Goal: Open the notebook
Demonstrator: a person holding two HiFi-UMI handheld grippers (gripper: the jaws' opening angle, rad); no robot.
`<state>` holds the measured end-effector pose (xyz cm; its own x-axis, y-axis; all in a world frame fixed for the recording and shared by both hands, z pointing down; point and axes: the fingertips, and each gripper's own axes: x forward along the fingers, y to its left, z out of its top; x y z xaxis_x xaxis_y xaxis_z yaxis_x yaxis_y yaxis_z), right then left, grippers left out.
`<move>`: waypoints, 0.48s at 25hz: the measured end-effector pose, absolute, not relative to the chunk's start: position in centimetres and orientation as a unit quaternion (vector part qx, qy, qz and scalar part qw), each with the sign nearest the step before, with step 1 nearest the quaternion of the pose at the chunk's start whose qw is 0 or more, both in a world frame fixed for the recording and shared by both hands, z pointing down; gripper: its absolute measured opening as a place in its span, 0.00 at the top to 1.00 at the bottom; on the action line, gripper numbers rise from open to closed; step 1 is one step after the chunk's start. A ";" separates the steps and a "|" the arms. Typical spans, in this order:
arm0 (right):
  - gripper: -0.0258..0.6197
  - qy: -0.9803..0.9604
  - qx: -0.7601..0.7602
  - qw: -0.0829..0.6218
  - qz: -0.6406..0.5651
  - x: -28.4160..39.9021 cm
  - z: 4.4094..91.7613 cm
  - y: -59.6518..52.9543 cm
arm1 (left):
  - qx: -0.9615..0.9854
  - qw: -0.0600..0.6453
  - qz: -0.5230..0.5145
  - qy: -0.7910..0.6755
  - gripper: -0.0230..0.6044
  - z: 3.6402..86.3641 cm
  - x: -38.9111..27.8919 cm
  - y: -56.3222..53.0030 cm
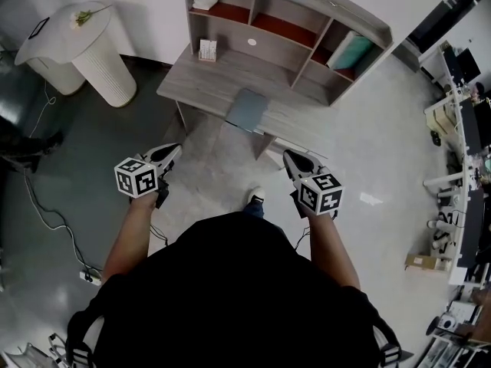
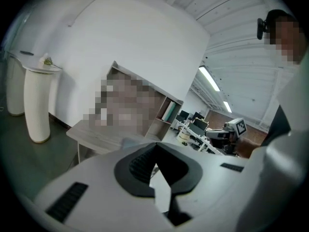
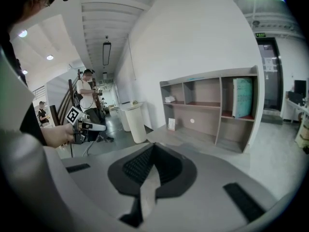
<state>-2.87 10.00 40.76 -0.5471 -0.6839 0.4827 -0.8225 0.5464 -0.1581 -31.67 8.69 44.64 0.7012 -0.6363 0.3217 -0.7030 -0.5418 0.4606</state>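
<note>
The closed grey-blue notebook [image 1: 247, 110] lies flat near the front edge of the wooden desk [image 1: 199, 83]. Both grippers hang in the air in front of the desk, well short of the notebook. My left gripper [image 1: 170, 153] is shut with nothing in it, its tips meeting in the left gripper view [image 2: 155, 146]. To the right, my right gripper [image 1: 290, 158] is also shut and empty, its jaws closed in the right gripper view [image 3: 153, 146]. In both gripper views the jaws hide most of the notebook.
A shelf hutch [image 1: 307, 21] stands on the desk's back, holding a teal book [image 1: 351, 50] and small items. A white ribbed bin [image 1: 107, 52] stands left of the desk. Cables [image 1: 54, 221] run across the floor. People [image 3: 87, 98] stand in the corridor. Office desks [image 1: 460, 167] fill the right side.
</note>
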 end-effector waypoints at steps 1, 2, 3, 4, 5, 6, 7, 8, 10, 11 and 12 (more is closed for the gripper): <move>0.96 -0.860 0.437 0.186 0.187 -2.8 40.9 9.8 | 0.875 0.289 0.056 -0.385 0.95 44.6 -31.7 8.3; 0.96 -0.860 0.437 0.186 0.188 -2.5 41.0 9.6 | 0.874 0.289 0.055 -0.387 0.95 44.6 -31.6 8.0; 0.96 -0.859 0.437 0.187 0.189 -2.2 41.2 9.4 | 0.874 0.289 0.054 -0.387 0.95 44.6 -31.3 7.8; 0.96 -0.858 0.438 0.187 0.191 -1.9 41.4 9.2 | 0.874 0.288 0.054 -0.386 0.95 44.6 -31.0 7.6; 0.96 -0.857 0.439 0.187 0.194 -1.6 41.6 8.9 | 0.875 0.288 0.056 -0.385 0.95 44.6 -30.6 7.4; 0.96 -0.857 0.439 0.185 0.197 -1.3 41.7 8.6 | 0.876 0.289 0.058 -0.383 0.95 44.7 -30.2 7.2; 0.96 -0.857 0.438 0.182 0.202 -1.2 41.9 8.3 | 0.876 0.290 0.061 -0.381 0.95 44.9 -29.9 6.9; 0.96 -0.857 0.436 0.178 0.207 -1.1 42.0 8.0 | 0.876 0.291 0.064 -0.380 0.95 45.1 -29.6 6.7; 0.96 -0.859 0.431 0.173 0.215 -1.0 42.2 7.2 | 0.875 0.296 0.068 -0.378 0.95 45.5 -29.0 6.0; 0.96 -0.860 0.429 0.173 0.217 -0.9 42.3 6.8 | 0.874 0.298 0.069 -0.378 0.95 45.6 -28.8 5.7; 0.96 -0.860 0.427 0.174 0.217 -0.8 42.4 6.4 | 0.873 0.299 0.070 -0.378 0.95 45.7 -28.5 5.3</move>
